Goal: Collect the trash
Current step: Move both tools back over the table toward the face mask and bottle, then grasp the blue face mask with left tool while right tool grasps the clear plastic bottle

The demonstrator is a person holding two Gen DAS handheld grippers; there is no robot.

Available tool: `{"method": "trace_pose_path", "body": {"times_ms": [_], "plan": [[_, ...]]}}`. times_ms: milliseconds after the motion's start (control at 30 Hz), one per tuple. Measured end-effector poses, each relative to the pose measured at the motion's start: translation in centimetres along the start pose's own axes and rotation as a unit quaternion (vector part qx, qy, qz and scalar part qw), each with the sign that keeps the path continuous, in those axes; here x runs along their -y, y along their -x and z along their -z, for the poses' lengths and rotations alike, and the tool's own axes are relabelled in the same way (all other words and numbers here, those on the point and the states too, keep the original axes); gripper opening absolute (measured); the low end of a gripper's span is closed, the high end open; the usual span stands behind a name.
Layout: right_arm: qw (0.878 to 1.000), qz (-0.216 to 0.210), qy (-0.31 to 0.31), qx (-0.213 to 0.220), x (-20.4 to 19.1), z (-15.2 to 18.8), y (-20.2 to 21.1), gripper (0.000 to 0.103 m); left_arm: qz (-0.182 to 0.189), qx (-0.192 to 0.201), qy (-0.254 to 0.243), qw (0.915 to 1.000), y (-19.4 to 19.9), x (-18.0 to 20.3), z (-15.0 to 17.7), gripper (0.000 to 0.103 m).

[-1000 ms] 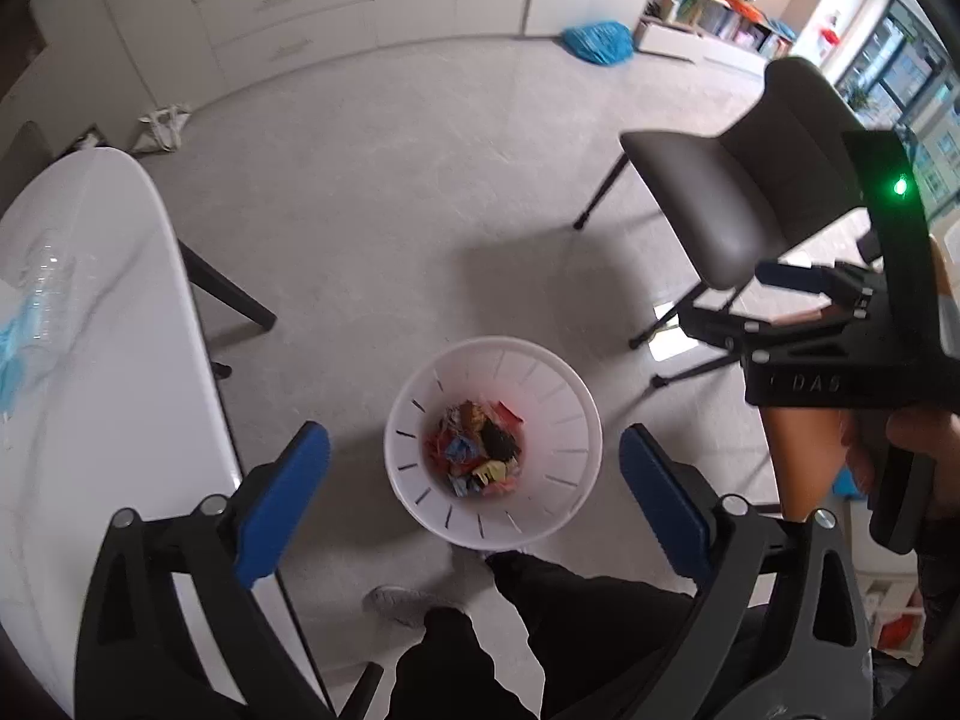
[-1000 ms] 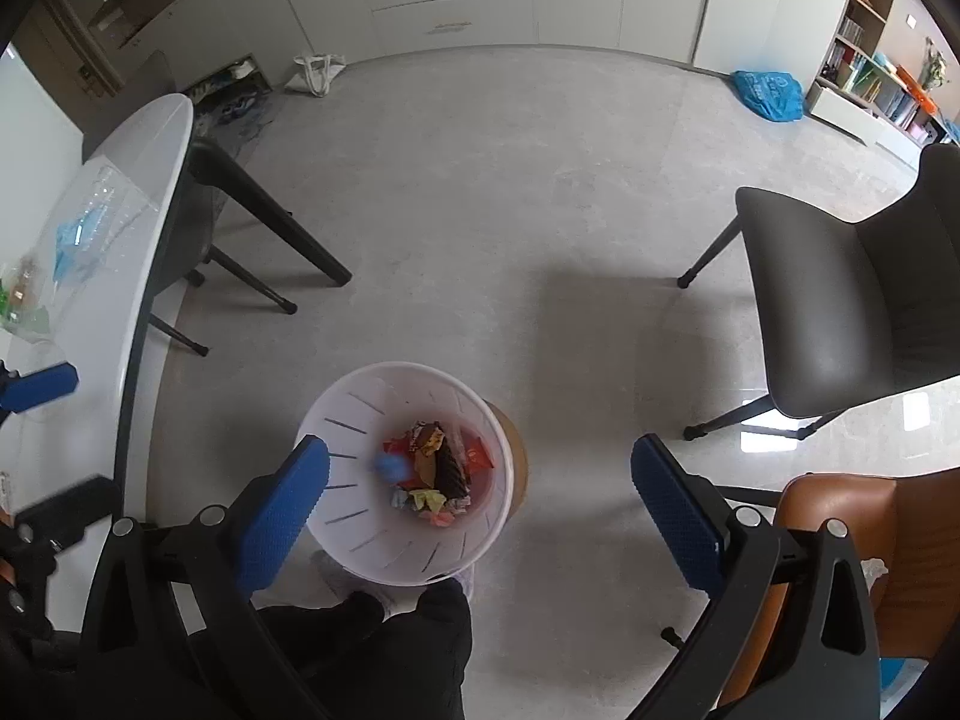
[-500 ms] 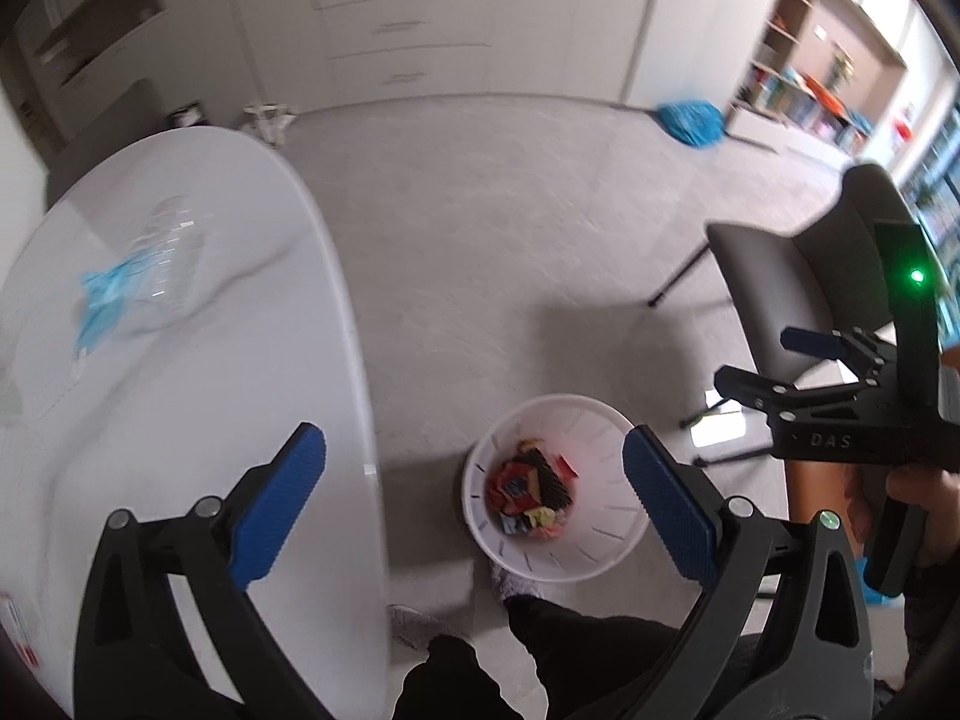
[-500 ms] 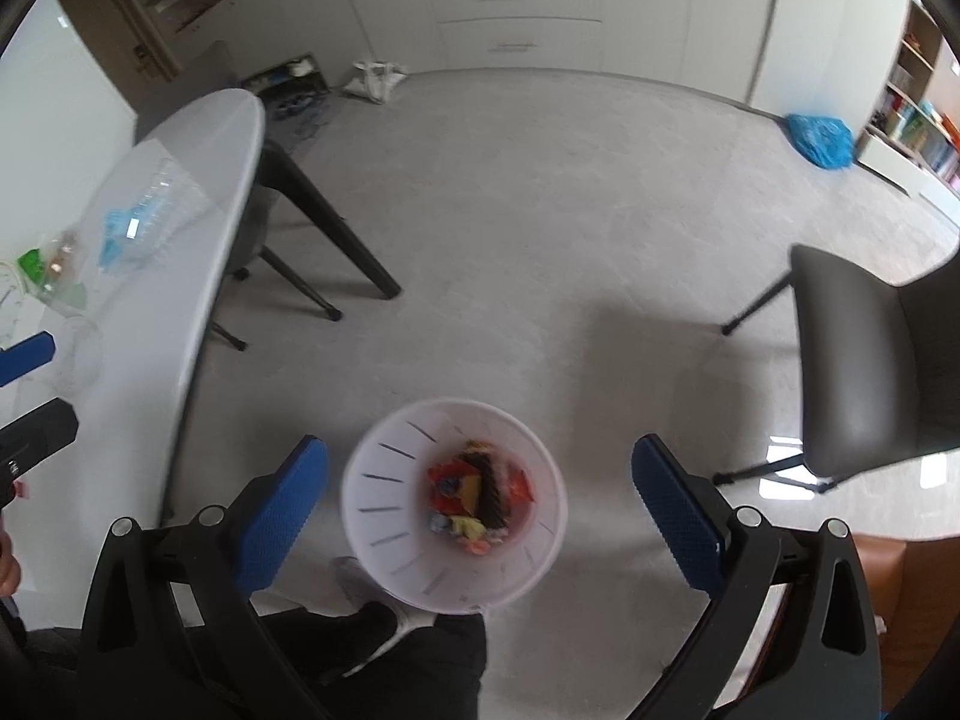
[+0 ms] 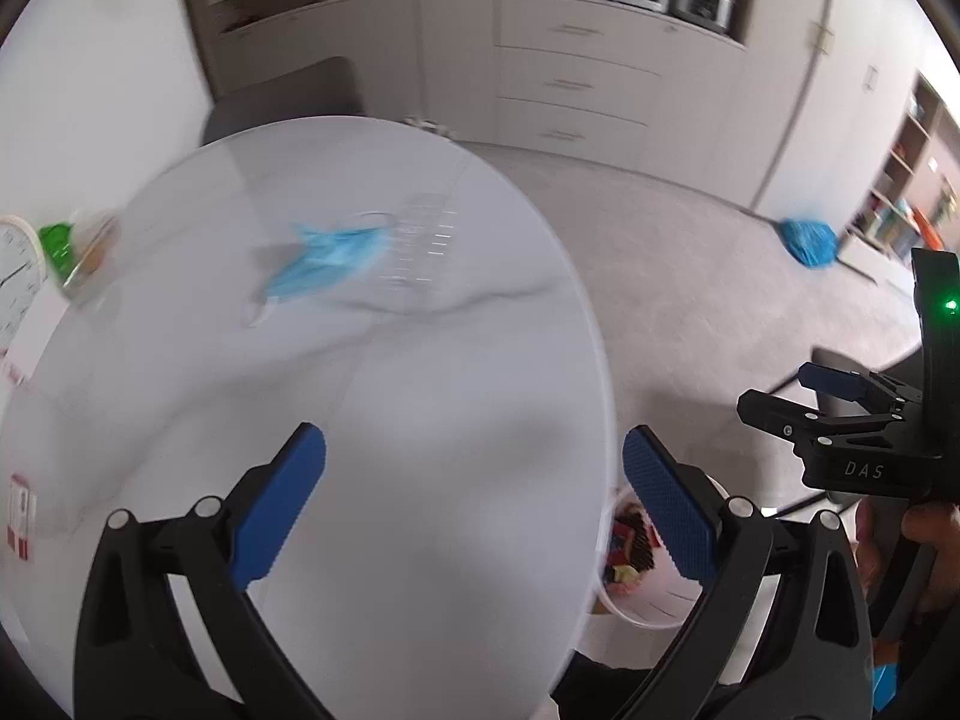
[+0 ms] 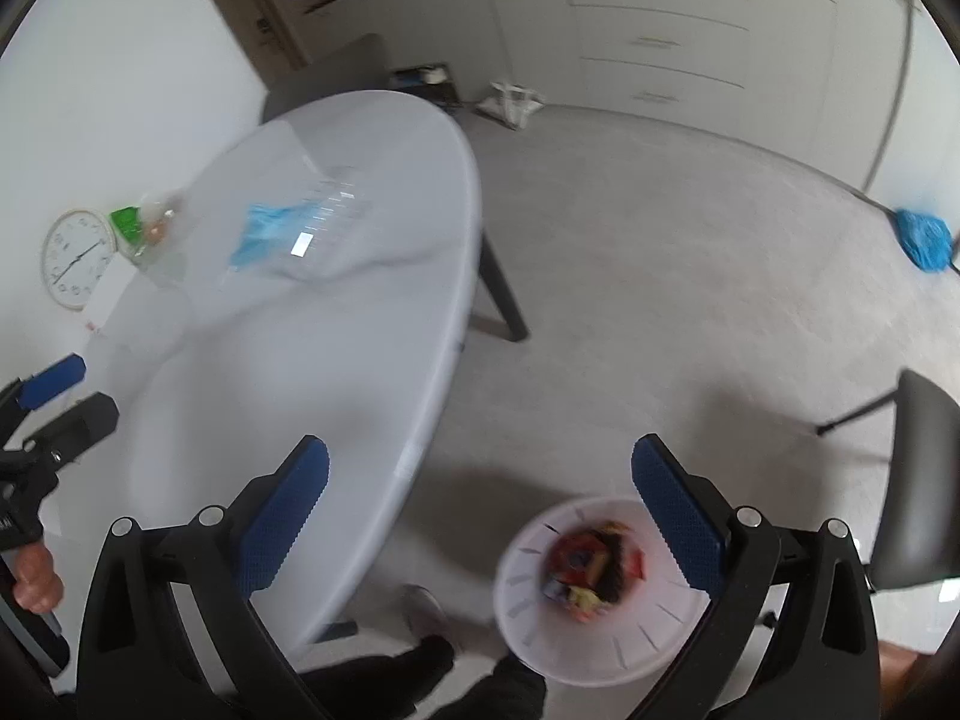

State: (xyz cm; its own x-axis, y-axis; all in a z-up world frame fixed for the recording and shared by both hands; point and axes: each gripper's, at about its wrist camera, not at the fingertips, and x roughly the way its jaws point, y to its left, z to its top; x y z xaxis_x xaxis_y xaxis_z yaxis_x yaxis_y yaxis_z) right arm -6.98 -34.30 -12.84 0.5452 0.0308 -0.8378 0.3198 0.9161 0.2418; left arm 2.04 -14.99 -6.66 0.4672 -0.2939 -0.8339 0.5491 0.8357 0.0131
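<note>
Table (image 5: 420, 396) glossy marbled white; bin (image 6: 606, 654) white plastic; floor (image 6: 660, 276) matt grey.

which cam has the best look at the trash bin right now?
Right wrist: the white trash bin shows its whole rim and the wrappers inside, though blurred. Left wrist catches only a sliver, cut off by the table edge and a finger.

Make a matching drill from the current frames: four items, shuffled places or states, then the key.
Items:
1. white bin
2. blue face mask
3. wall clock
4. left claw

Places or states:
A. open, holding nothing, over the table
B. on the floor beside the table, with wrappers inside
C. at the table's far left edge, by the wall
D. lying on the tabletop next to a clear plastic container

Pairs: 1-B, 2-D, 3-C, 4-A
</note>
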Motion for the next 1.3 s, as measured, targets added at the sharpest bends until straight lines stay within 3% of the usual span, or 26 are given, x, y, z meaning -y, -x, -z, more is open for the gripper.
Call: {"method": "trace_pose_path", "body": {"times_ms": [300, 467, 767, 967, 1100, 1300], "plan": [[1.000, -0.019, 0.018, 0.005, -8.5, -4.4, -3.6, 0.100, -0.016, 0.006, 0.056, 0.9983, -0.6, -8.6, -0.3, 0.095], [1.000, 0.003, 0.001, 0.002, -11.5, -8.0, -7.8, 0.100, -0.021, 0.008, 0.080, 0.9966, -2.0, -12.1, -1.1, 0.095], [0.996, 0.056, -0.071, -0.006, -13.2, -14.5, -18.0, 0.100, -0.037, -0.004, 0.107, 0.9936, -5.7, -16.7, -2.8, 0.095], [0.991, 0.089, -0.093, -0.037, -12.7, -15.7, -23.1, 0.100, -0.036, -0.006, 0.123, 0.9917, -8.1, -18.4, -5.0, 0.095], [0.991, 0.075, -0.090, -0.057, -11.9, -15.5, -24.5, 0.075, -0.029, -0.005, 0.131, 0.9909, -9.7, -18.7, -6.7, 0.095], [0.994, 0.049, -0.088, -0.043, -10.1, -14.8, -22.4, 0.072, -0.011, -0.013, 0.139, 0.9902, -12.8, -18.1, -9.3, 0.095]]}}
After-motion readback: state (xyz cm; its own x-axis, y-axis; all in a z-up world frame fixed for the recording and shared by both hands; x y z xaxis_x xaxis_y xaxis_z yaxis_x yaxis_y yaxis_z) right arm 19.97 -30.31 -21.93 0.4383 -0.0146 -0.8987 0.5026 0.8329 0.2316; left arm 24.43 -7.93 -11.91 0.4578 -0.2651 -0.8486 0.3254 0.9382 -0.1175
